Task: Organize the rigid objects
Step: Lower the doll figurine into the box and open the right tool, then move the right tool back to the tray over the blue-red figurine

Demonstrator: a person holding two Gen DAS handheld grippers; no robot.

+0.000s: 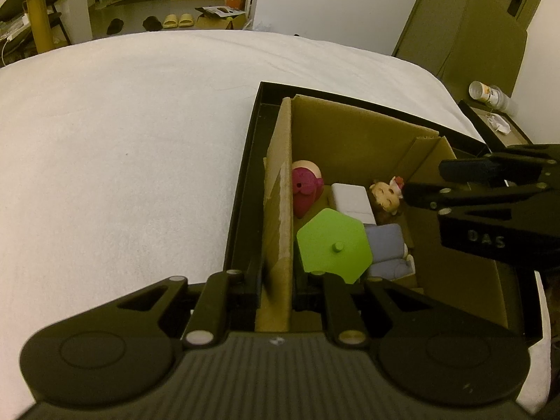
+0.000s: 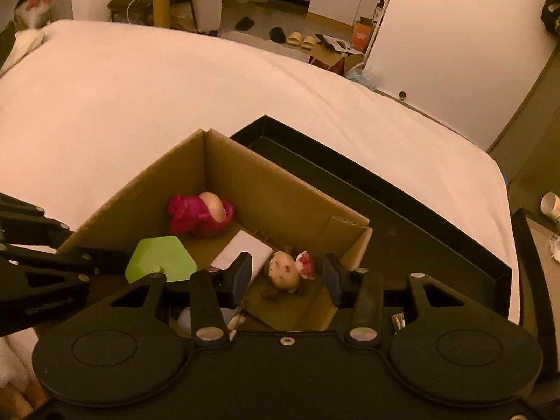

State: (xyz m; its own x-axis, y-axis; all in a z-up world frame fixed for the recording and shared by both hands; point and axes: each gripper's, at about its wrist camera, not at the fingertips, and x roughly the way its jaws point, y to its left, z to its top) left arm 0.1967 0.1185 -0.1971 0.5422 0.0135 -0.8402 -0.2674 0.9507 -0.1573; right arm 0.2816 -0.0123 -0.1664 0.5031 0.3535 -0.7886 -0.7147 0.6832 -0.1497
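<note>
My left gripper (image 1: 276,290) is clamped on the near wall of the cardboard box (image 1: 280,210), steadying it so nothing slides. My right gripper (image 2: 287,276) hangs partly open and empty above the doll head (image 2: 285,269), which lies between its fingers, apparently untouched. At nine o'clock of the doll sits the green hexagon (image 2: 161,257), at eleven the white block (image 2: 245,250); the pink bear (image 2: 199,215) lies farther back. The box rests in a black tray (image 2: 402,217) on the bed (image 2: 140,98).

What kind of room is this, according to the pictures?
Most likely a bedroom in a home: a wide bed with a white sheet, slippers on the floor beyond it, and a door nearby.
</note>
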